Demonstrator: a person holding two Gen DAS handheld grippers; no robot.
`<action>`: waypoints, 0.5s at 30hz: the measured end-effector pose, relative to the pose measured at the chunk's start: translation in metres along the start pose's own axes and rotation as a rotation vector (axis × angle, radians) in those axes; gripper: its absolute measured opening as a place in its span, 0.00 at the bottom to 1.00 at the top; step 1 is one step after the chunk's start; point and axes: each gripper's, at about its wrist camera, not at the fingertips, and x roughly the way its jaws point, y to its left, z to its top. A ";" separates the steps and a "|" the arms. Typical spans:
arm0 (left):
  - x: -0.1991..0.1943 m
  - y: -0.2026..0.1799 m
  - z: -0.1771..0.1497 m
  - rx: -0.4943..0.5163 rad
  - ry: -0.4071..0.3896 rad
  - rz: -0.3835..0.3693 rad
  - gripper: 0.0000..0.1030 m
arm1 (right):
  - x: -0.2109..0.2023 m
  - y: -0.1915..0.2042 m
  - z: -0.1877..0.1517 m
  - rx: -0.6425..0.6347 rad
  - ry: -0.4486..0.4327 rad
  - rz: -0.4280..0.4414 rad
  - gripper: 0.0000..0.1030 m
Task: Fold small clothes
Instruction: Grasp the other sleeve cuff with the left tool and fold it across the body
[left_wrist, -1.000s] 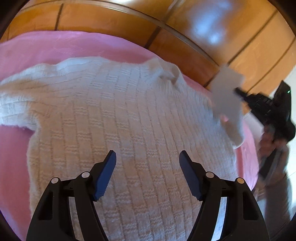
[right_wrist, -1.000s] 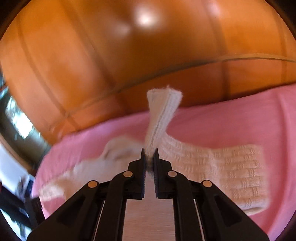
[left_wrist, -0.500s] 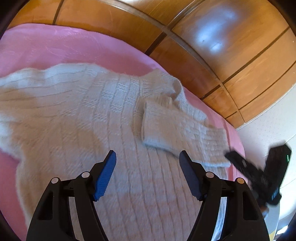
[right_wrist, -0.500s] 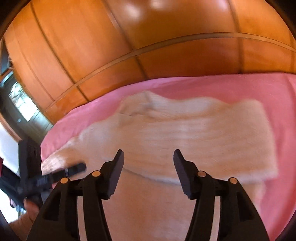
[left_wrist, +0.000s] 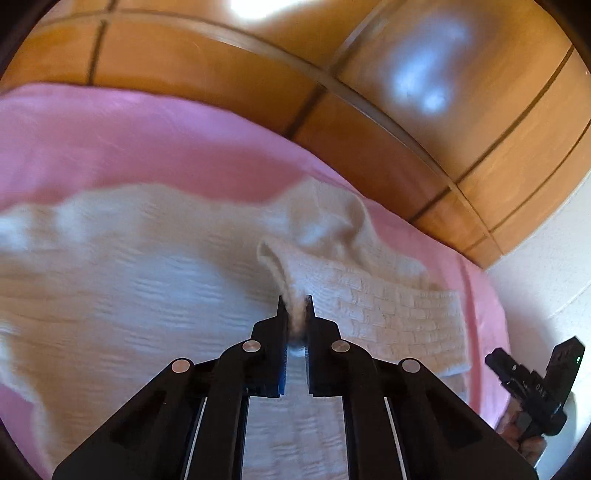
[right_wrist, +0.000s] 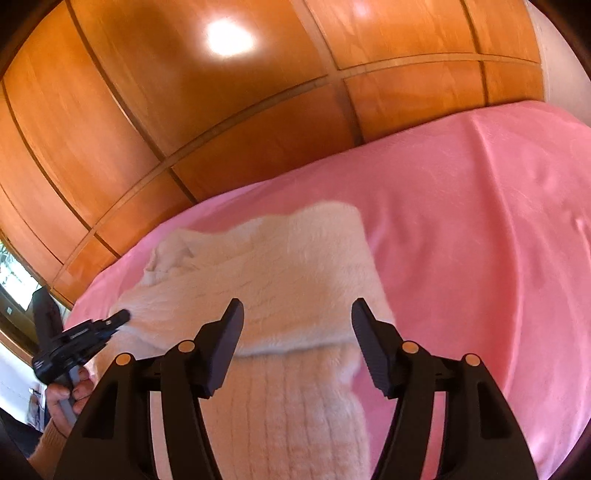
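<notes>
A cream knitted sweater (left_wrist: 147, 273) lies on a pink blanket (left_wrist: 110, 147). One sleeve (left_wrist: 388, 306) is folded across its body. My left gripper (left_wrist: 295, 306) is shut on the cuff end of that folded sleeve and pinches a ridge of knit up off the body. In the right wrist view the sweater (right_wrist: 280, 273) lies ahead, and my right gripper (right_wrist: 297, 314) is open and empty just above its near part. The left gripper also shows in the right wrist view (right_wrist: 120, 317) at the sweater's left edge. The right gripper shows at the far right of the left wrist view (left_wrist: 532, 387).
Wooden wardrobe panels (right_wrist: 221, 110) run along the far side of the bed. Bare pink blanket (right_wrist: 480, 240) spreads to the right of the sweater. A white wall (left_wrist: 546, 277) stands beyond the bed's right corner.
The right gripper let go of the sleeve after laying it over the body and drew back open. The left gripper moved forward and shut on the sleeve's end.
</notes>
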 end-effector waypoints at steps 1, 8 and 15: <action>-0.002 0.004 0.001 0.000 -0.006 0.015 0.06 | 0.008 0.004 0.001 -0.004 0.009 0.002 0.59; 0.021 0.026 -0.011 0.015 0.066 0.121 0.07 | 0.082 0.022 -0.012 -0.067 0.100 -0.123 0.60; 0.003 0.035 -0.019 -0.017 0.039 0.121 0.39 | 0.093 0.040 -0.027 -0.175 0.055 -0.225 0.70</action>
